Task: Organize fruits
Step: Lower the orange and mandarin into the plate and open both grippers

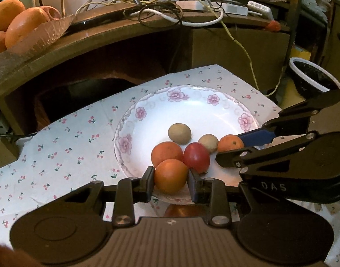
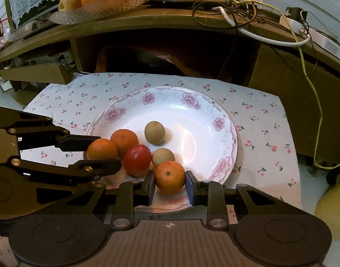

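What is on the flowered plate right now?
On the plate: three oranges, one between the right tongs, one between the left tongs, a third behind; a red fruit; two small brown fruits. Their undersides are hidden.

Plate (image 1: pixel 225 111) is glossy white with pink flowers and a pale lilac-grey scrollwork border round the rim. It sits on a white cloth (image 1: pixel 69 138) dotted with little pink-red cherries on green stems. Fruit colours: three oranges, all a warm orange, the one nearest the right wrist camera (image 2: pixel 170 176) has a tiny dark green stem spot. One deep red fruit (image 1: pixel 196 157) with a shiny highlight. Two dull tan-brown round ones (image 1: pixel 179 134). Both grippers are matte black; the right gripper (image 1: pixel 231 153) shows a bright blue finger pad (image 1: pixel 256 138).
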### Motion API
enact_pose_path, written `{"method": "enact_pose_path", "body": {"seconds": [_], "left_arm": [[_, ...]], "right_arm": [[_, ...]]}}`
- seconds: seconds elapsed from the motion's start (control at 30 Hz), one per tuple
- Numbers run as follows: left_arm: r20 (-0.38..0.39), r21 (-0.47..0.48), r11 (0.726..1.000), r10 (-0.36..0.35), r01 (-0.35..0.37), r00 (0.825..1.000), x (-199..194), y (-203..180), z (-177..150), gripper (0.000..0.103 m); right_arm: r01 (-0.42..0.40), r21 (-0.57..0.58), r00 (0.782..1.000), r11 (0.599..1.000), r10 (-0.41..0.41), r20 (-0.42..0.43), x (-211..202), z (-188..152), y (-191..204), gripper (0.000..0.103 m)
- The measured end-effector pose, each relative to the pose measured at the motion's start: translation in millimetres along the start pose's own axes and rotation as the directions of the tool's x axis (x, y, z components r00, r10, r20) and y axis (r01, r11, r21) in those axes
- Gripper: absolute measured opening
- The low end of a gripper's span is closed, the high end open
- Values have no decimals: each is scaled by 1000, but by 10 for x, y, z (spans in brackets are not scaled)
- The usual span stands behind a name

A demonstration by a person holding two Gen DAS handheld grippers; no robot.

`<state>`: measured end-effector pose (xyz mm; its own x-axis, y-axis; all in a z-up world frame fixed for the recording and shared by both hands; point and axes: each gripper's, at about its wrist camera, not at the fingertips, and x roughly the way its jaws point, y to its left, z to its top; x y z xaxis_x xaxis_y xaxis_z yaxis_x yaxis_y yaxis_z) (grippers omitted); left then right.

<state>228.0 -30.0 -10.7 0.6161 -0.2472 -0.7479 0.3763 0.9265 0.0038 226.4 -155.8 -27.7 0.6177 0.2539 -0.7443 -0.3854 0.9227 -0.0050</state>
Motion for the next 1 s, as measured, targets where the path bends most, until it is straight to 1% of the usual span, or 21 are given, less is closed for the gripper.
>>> {"method": "enact_pose_path", "body": {"seconds": [0.47, 0.93, 1.0], "left_arm": [[14, -11, 1000, 6, -6, 1000, 11, 24, -5, 37], [44, -9, 1000, 11, -10, 999, -88, 37, 21, 39], [50, -12, 1000, 13, -12, 999, -107, 43, 22, 41]], "right_arm": [[8, 22, 1000, 1000, -8, 11, 47, -7, -5, 32], [3, 53, 998, 999, -6, 65, -69, 4, -73, 35], [6, 62, 997, 998, -10, 74, -92, 9, -87, 35]]}}
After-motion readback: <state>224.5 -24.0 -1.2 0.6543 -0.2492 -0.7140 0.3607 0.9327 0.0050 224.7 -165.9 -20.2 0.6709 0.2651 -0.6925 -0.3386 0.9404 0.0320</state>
